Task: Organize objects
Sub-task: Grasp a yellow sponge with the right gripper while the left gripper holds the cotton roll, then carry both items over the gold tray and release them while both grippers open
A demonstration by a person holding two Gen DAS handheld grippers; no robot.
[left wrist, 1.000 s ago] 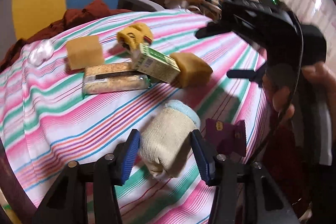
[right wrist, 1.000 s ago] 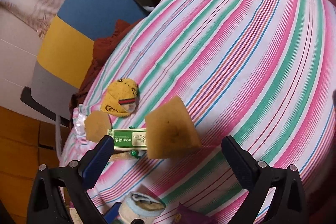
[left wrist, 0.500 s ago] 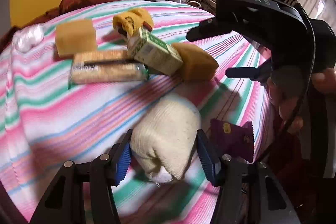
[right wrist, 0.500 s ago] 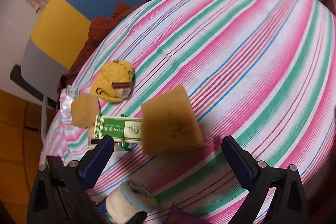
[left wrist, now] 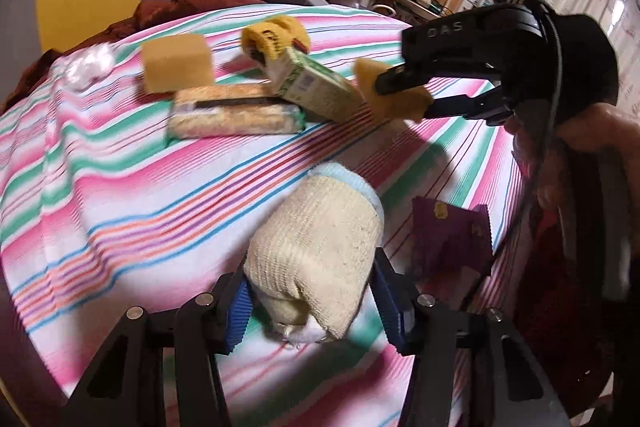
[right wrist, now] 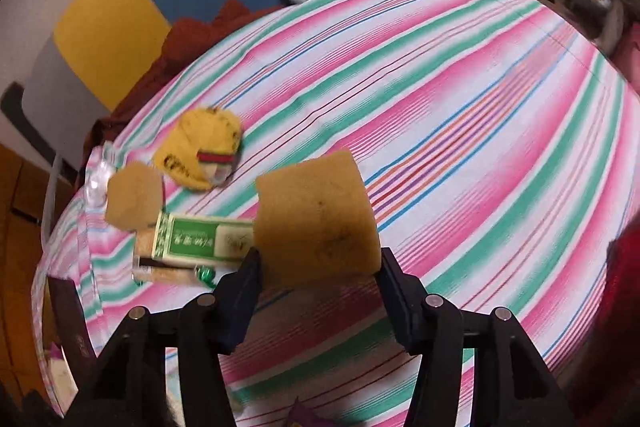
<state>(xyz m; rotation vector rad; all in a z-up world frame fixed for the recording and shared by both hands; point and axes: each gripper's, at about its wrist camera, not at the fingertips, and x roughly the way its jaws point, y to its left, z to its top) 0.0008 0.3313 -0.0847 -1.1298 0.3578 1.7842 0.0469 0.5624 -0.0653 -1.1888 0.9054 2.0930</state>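
Left gripper (left wrist: 312, 297) clamped on the cream sock roll (left wrist: 316, 251), 6 o'clock on the striped tablecloth (left wrist: 120, 195). Right gripper (right wrist: 320, 291) pinches the yellow sponge (right wrist: 316, 223); green carton (right wrist: 200, 241) at its 9 o'clock.

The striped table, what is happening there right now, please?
A person holds a gripper in each hand over the striped table. The left gripper is shut on a rolled cream sock. The right gripper is shut on a yellow sponge. A second sponge, a green carton, a wrapped snack pack, a yellow sock and a purple packet lie on the cloth.
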